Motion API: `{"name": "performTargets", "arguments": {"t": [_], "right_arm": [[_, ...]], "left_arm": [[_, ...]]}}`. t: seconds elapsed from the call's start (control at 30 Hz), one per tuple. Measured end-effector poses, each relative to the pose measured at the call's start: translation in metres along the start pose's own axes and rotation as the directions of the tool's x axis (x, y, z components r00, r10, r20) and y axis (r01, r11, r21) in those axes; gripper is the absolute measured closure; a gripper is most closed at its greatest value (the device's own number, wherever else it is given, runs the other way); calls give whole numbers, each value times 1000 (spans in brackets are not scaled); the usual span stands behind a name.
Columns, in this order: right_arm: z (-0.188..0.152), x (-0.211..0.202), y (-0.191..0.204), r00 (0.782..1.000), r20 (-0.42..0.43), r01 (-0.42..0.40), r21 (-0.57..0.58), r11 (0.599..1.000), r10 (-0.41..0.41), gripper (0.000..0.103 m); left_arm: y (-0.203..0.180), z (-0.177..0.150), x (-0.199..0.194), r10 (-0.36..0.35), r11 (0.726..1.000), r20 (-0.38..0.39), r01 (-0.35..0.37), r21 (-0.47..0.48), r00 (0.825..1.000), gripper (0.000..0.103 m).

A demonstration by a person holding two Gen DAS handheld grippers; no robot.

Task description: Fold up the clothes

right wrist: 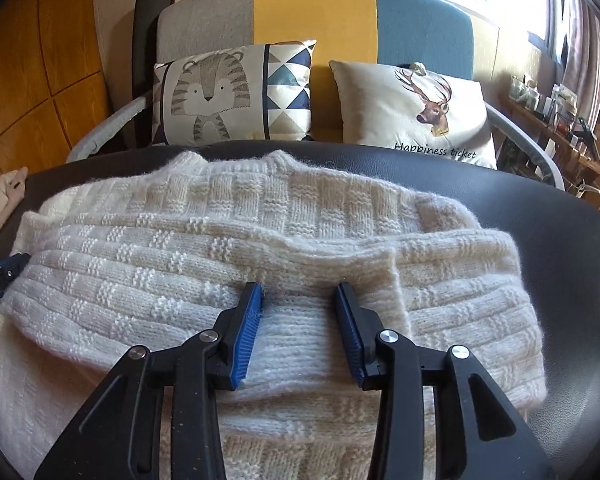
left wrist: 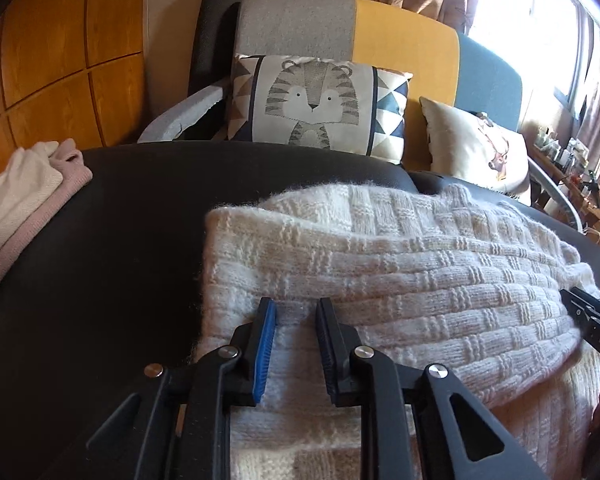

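Observation:
A cream basket-knit sweater lies partly folded on a black padded surface, with a doubled-over band across its middle. My left gripper rests low over the sweater's left part. Its jaws stand a little apart, with knit showing in the gap and no pad pressing on it. In the right wrist view the same sweater fills the middle, and my right gripper hangs open above its folded band, beside a ribbed edge. The right gripper's tip shows at the sweater's right edge. The left gripper's tip shows at its left edge.
Folded white and pink clothes lie stacked at the surface's left end. Behind it stands a grey, yellow and blue sofa with a tiger cushion and a deer cushion. A cluttered shelf runs under the window at the right.

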State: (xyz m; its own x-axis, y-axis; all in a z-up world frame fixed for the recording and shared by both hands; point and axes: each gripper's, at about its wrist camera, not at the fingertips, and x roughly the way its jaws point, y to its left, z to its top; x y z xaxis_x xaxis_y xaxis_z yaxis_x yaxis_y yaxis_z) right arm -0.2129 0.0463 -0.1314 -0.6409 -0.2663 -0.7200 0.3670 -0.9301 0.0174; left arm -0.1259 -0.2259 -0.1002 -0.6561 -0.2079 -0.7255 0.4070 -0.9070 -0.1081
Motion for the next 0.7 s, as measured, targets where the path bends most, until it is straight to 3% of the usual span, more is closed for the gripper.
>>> {"name": "performTargets", "arguments": {"t": [0.2,0.37,0.4,0.47,0.5,0.53,0.7], "right_arm": [[0,0,0,1000,0,1,2,1000,-1,61],[8,-6,-8,998,-57,-30,30,999,31,61],[7,-14,-7,999,-30,-28,39,999,29,60],[6,-31,-4,1000,21,-24,55,998,23,54],[3,-33,-4,999,19,-30,70,997,29,40],[0,-34,-4,999,17,-34,84,996,33,34],[-18,-18,-10,999,-28,-12,101,995,15,34]], "left_arm": [[1,-2,1,-8,1000,6,8,-6,1000,82],[0,-3,0,-4,1000,7,4,0,1000,81],[1,-3,0,-6,1000,7,6,-2,1000,81],[1,-3,0,-5,1000,8,5,-2,1000,81],[0,-3,0,0,1000,8,0,2,1000,81],[-1,-3,0,6,1000,9,-6,7,1000,81],[1,-2,0,-2,1000,9,2,1,1000,81]]}}
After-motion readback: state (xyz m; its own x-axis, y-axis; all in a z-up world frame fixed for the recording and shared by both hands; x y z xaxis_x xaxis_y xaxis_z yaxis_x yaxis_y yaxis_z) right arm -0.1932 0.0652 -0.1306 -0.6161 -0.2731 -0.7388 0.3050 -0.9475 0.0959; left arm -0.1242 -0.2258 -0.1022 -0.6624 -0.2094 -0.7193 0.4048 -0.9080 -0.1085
